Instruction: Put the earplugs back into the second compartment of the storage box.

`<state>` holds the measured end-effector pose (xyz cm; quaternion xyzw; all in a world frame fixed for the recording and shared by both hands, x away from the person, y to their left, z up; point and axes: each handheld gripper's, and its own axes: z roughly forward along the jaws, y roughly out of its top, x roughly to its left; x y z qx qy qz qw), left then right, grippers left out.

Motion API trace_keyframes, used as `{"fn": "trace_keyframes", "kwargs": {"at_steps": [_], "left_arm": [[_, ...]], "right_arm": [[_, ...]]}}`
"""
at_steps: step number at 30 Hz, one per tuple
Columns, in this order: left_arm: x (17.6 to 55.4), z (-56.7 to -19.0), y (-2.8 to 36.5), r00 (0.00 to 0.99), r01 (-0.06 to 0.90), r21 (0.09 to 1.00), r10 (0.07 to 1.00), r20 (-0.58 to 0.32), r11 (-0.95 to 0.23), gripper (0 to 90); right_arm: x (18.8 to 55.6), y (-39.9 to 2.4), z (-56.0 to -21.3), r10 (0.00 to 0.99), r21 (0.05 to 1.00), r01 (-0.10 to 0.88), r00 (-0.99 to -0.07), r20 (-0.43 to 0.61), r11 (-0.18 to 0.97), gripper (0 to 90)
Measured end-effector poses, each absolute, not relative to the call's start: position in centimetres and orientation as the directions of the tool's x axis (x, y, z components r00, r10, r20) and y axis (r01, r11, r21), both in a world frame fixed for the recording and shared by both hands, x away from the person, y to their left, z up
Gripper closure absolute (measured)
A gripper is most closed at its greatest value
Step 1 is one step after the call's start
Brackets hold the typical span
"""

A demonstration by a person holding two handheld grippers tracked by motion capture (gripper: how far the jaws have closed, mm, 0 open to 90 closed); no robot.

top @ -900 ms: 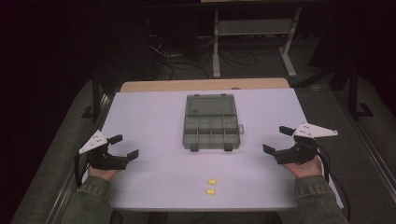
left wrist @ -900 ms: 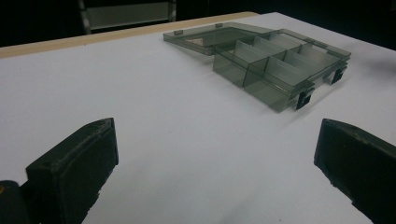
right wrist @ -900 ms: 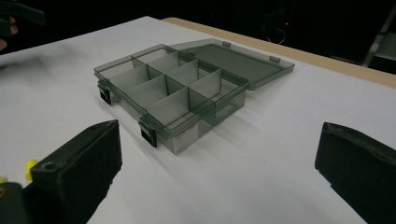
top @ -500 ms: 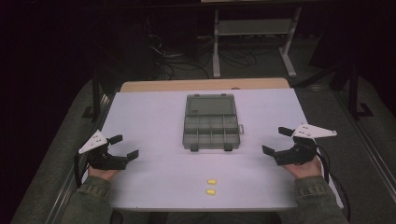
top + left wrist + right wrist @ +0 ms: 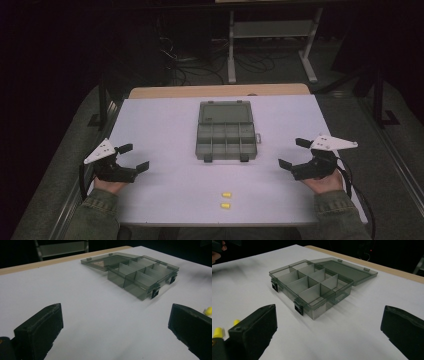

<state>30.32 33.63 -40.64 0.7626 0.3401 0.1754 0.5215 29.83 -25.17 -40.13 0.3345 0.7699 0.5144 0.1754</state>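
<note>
Resting on the white bench, the left hand-held gripper and right hand-held gripper are held at opposite edges, jaws spread wide and empty; between them the grey compartment box is seen, lid laid open. Two yellow pieces are placed near the front edge, apart from both.

We see a white table with a tan wooden strip along its far edge. Beyond it, on the dark floor, we make out a pale metal stand and a tangle of cables.
</note>
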Motion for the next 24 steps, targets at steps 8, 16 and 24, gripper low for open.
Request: {"fn": "trace_keyframes", "kwargs": {"at_steps": [8, 16, 24], "left_arm": [[30.6, -39.0, 31.8, 0.765, 0.305, 0.907, 0.642, -0.052, -0.290, 0.0], [31.2, -37.9, 29.3, 0.821, 0.293, 0.887, 0.569, -0.042, -0.357, 0.0], [31.7, -37.7, 26.9, 0.862, 0.285, 0.861, 0.506, -0.037, -0.422, 0.0]], "right_arm": [[29.8, -25.3, -40.1, 0.694, 0.910, 0.335, -0.715, 0.078, 0.243, 0.2], [29.8, -25.4, -40.1, 0.693, 0.910, 0.339, -0.716, 0.083, 0.241, 0.2], [29.8, -25.3, -40.2, 0.689, 0.908, 0.341, -0.720, 0.084, 0.245, 0.2]]}}
